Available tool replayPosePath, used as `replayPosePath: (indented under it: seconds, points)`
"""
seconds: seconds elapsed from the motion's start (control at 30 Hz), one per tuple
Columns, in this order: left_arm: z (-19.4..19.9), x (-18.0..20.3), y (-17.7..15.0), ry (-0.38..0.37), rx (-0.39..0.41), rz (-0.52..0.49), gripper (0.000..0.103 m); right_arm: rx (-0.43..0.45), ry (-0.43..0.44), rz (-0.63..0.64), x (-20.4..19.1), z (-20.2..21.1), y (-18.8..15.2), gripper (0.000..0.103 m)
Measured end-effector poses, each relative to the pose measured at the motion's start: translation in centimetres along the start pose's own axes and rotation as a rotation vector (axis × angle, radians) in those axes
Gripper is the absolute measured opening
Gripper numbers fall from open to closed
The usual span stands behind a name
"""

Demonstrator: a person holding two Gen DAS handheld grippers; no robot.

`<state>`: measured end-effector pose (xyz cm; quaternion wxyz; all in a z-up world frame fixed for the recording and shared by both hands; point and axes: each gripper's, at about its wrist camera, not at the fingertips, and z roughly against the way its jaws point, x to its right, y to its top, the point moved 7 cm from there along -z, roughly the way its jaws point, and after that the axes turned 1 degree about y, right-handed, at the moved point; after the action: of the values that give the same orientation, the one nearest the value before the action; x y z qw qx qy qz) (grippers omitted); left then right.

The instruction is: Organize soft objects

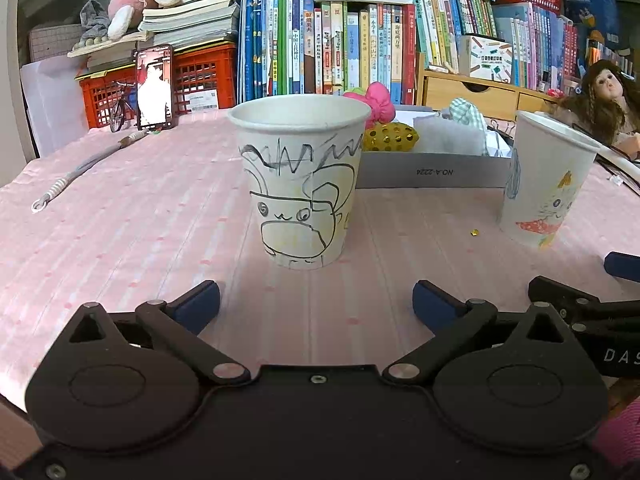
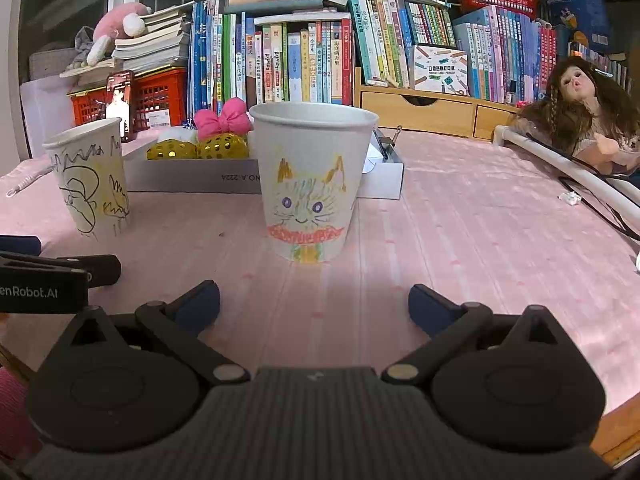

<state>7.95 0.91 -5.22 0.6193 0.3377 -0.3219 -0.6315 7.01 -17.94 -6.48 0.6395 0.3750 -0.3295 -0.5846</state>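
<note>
While both claws are held spread wide with nothing between their fingers, the left claw [image 1: 316, 300] is faced by a paper cup [image 1: 301, 180] scribbled in black and the right claw [image 2: 314, 300] by a cup [image 2: 312, 180] bearing a crayon cat, both upright on the pink-clothed worktop [image 1: 120, 220]. Behind the cups, a pink bow [image 2: 222, 118] and gold-spotted soft pieces [image 2: 200, 148] are seen in a grey tray [image 2: 192, 178] marked "NO.A-2224". "enRobot.AI" is read on the left claw's body in the right view.
</note>
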Motion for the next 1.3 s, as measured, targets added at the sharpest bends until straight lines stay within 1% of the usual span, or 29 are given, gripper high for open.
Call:
replayPosePath:
  seconds: [0.5,1.3]
  points:
    - [-0.05,-0.05,0.02,-0.001,-0.003,-0.001,0.103,0.014,-0.006,-0.002,0.02,0.10,-0.08,0.103]
    - [-0.07,-0.06,-0.02,-0.001,-0.003,0.000,0.103,0.010,-0.004,0.002,0.02,0.12,0.04,0.103]
